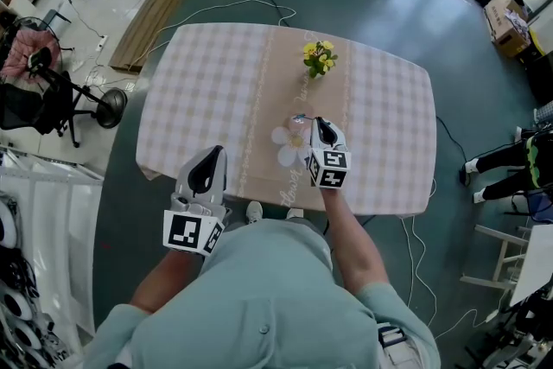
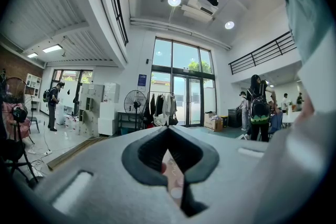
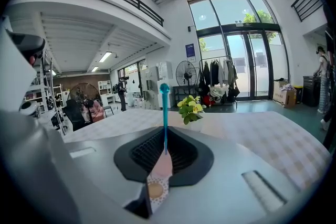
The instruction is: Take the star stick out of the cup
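A thin teal star stick (image 3: 165, 113) stands upright, with the jaws of my right gripper (image 3: 165, 132) pinched on its shaft. Its small top (image 3: 164, 88) rises above the jaws. Below it, a pale pink cup (image 3: 161, 164) shows through the narrow slit. In the head view the right gripper (image 1: 317, 123) sits over the cup (image 1: 298, 129), which rests on a white flower-shaped mat (image 1: 288, 149) on the table runner. My left gripper (image 1: 212, 155) hangs over the table's near edge, to the left, shut and holding nothing. Its jaws (image 2: 168, 131) meet at the tips.
A checked cloth covers the table (image 1: 207, 82). A small pot of yellow flowers (image 1: 319, 57) stands beyond the cup, seen too in the right gripper view (image 3: 189, 108). Cables, a fan (image 1: 111, 107) and chairs lie on the floor around. People stand at the room's edges.
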### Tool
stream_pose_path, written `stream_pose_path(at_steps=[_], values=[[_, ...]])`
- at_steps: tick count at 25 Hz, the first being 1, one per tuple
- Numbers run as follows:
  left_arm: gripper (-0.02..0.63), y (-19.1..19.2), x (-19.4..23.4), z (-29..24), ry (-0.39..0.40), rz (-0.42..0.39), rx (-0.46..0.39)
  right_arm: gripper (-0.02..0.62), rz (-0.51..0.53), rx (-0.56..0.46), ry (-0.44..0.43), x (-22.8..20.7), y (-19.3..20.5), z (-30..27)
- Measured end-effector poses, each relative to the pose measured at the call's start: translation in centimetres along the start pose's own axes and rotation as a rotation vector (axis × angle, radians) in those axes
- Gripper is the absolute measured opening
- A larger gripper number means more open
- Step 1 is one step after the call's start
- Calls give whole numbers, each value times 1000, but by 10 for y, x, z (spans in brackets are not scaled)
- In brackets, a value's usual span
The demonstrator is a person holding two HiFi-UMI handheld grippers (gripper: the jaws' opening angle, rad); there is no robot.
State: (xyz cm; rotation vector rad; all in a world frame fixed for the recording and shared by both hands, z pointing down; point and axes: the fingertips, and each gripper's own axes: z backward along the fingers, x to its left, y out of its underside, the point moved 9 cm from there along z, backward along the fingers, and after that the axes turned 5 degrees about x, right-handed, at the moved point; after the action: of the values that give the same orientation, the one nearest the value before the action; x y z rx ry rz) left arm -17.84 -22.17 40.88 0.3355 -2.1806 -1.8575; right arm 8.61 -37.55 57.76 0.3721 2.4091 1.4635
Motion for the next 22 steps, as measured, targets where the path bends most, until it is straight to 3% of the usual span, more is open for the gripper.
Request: stream_pose_path(at_steps=[22], values=[[4, -3, 1, -2, 12, 6, 1, 14, 66, -3, -11, 9, -16, 6]])
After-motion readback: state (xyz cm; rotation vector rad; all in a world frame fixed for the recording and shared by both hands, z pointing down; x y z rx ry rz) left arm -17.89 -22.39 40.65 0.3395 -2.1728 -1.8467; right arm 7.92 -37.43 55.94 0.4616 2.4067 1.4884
